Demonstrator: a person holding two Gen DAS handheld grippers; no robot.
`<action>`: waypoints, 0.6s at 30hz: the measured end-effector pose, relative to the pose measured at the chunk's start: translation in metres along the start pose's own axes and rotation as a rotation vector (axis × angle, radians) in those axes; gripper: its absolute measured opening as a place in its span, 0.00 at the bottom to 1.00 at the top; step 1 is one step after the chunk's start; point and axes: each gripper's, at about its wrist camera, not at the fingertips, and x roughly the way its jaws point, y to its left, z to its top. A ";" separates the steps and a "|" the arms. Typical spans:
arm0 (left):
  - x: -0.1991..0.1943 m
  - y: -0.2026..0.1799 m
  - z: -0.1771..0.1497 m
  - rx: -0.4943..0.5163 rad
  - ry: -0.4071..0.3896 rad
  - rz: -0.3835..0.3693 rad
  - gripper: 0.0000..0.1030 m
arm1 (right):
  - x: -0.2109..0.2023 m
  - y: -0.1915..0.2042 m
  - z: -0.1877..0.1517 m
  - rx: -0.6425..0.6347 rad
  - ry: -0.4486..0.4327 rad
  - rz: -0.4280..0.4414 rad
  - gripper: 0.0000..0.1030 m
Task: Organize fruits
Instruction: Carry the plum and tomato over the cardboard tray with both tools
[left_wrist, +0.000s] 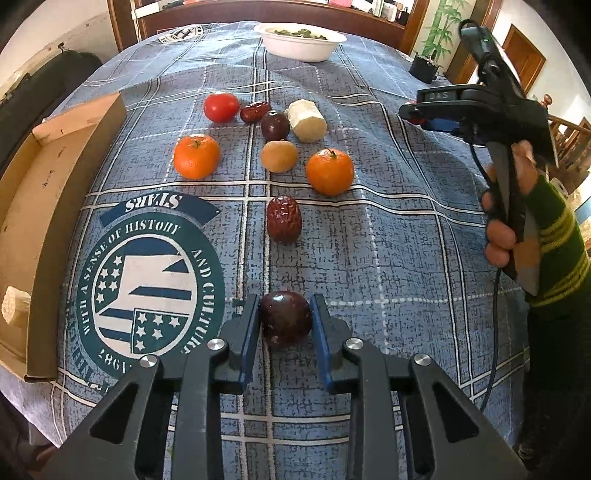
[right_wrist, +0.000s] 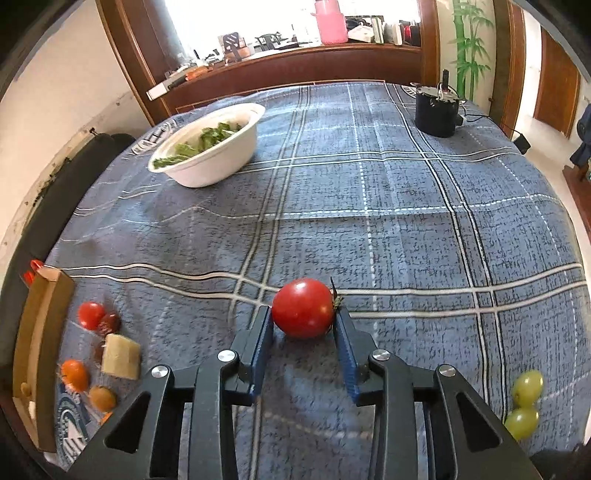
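Left wrist view puts your left gripper (left_wrist: 285, 320) clamped on a dark plum (left_wrist: 285, 322) at six o'clock, low over the tablecloth (left_wrist: 388, 236). Your right gripper (right_wrist: 303, 318) grips a tomato (right_wrist: 303, 308). Both are light, smooth and soft-skinned, likely to bruise; keep the pads across the widest middle and squeeze gently.

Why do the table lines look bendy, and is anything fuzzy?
Both views: the fisheye lens curves the cloth's straight lines and leaves dark corners. Right wrist view: the grapes near the edge look smeared, the window behind glares white, and the tomato between the right gripper's fingers is sharp. Left wrist view: the plum in the left gripper is sharp.
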 end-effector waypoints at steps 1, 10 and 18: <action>-0.001 0.000 -0.002 -0.003 -0.001 0.003 0.23 | -0.007 0.004 -0.003 -0.012 -0.007 0.012 0.34; -0.023 0.021 -0.007 -0.055 -0.039 0.039 0.23 | -0.059 0.049 -0.046 -0.078 -0.020 0.163 0.34; -0.044 0.034 -0.007 -0.080 -0.093 0.102 0.23 | -0.085 0.089 -0.086 -0.138 0.009 0.249 0.34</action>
